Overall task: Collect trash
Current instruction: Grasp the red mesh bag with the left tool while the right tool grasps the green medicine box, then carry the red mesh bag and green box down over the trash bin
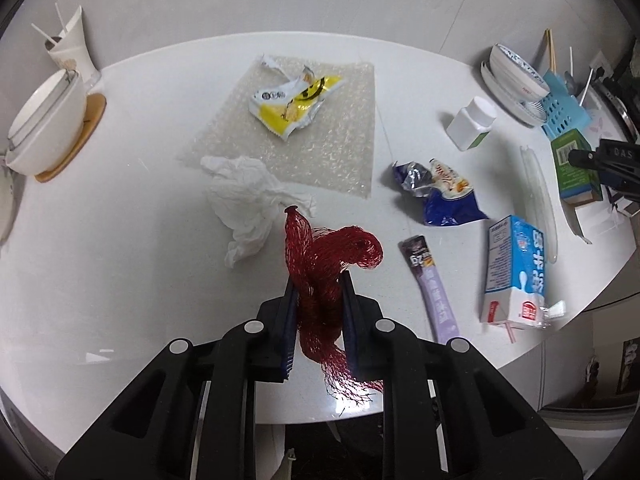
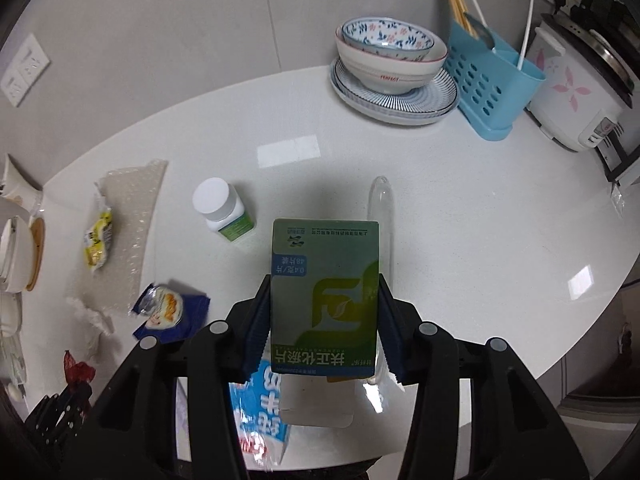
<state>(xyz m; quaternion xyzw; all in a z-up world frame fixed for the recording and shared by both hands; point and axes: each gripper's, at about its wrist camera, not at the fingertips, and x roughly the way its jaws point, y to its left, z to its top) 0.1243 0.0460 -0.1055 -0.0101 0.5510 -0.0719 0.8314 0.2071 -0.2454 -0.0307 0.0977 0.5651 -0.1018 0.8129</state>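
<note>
**Both grippers lifted with trash in their jaws**

Closest to me, the left gripper (image 1: 319, 280) is pinched narrow on a bunch of red mesh netting (image 1: 326, 256), which twists up between the blue pads and trails out below them, clear of the white table (image 1: 120, 240). The right gripper (image 2: 325, 288) clamps a green box (image 2: 325, 292) by its two long sides, held above the tabletop.

Just past the netting lies a crumpled white tissue (image 1: 250, 200). To its right sit a purple sachet (image 1: 432, 284), a blue-and-white milk carton (image 1: 516, 272) and a crushed blue wrapper (image 1: 440, 192).

Further on, a yellow wrapper (image 1: 292, 100) rests on a sheet of bubble wrap (image 1: 340, 152), with a white pill bottle (image 1: 472, 122) off to the right.

At the far edge stand stacked bowls on a plate (image 2: 394, 64), a blue utensil holder (image 2: 490, 80) and a rice cooker (image 2: 576, 92).
</note>
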